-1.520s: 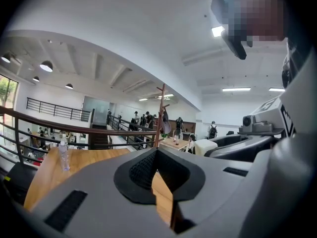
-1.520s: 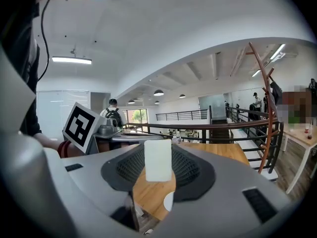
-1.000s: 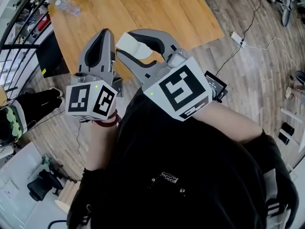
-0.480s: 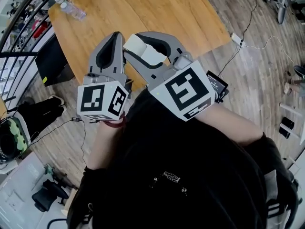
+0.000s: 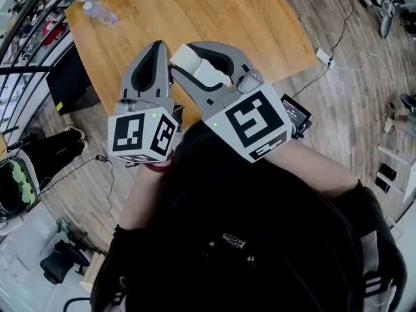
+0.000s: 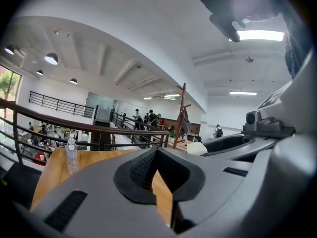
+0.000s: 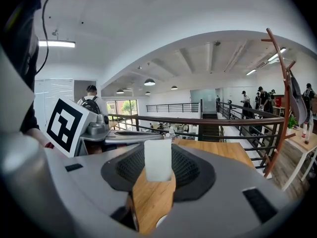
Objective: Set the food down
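Note:
A pale whitish block of food [image 5: 196, 67] sits between the jaws of my right gripper [image 5: 195, 62], which is shut on it. In the right gripper view the food block [image 7: 158, 160] stands upright between the black pads [image 7: 190, 168], above the wooden table [image 7: 218, 150]. My left gripper [image 5: 153, 62] is just to the left of it, jaws together with nothing in them. The left gripper view shows its pads [image 6: 141, 170] meeting at the tips of the left gripper [image 6: 156, 152]. Both grippers hover over the near edge of the wooden table [image 5: 214, 12].
A clear water bottle [image 5: 97, 8] stands at the table's far left corner, beside a dark railing [image 5: 26, 18]. A black box [image 5: 70, 77] sits under the table's left edge. A power strip with cables [image 5: 323, 54] and a black device [image 5: 296, 114] lie on the floor to the right.
Both grippers have moved a little forward and to the right over the table's edge. The right gripper's hold on the food block is unchanged.

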The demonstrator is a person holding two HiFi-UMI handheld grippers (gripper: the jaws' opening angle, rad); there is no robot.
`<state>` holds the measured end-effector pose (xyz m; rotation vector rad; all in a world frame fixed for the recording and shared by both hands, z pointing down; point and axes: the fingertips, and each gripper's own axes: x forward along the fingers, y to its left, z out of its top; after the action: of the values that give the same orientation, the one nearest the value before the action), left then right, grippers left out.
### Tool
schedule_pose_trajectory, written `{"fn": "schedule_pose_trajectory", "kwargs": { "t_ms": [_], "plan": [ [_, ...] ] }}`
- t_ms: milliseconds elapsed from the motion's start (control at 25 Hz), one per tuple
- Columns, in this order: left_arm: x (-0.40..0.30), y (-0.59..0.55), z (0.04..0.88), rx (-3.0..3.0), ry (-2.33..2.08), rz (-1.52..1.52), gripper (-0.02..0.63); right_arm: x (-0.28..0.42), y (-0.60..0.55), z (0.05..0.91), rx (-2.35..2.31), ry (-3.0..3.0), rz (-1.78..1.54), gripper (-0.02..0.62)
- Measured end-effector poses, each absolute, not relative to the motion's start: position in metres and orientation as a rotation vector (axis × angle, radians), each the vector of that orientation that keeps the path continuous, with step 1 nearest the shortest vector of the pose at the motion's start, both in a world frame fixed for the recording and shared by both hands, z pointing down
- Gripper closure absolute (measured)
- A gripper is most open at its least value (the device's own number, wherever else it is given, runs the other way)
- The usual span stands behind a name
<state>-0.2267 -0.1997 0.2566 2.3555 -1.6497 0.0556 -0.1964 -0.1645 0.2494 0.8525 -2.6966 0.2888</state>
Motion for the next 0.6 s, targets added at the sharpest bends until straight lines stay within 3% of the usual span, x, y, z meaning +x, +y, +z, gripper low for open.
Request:
{"fn": "schedule_pose_trajectory", "kwargs": {
  "t_ms": [600],
  "plan": [
    [-0.224,-0.236,0.275,2.33,-1.623,0.056,0.601,-0.195,-0.203,0.268,0.756,-2.687,0.33,0.422]
  ]
}}
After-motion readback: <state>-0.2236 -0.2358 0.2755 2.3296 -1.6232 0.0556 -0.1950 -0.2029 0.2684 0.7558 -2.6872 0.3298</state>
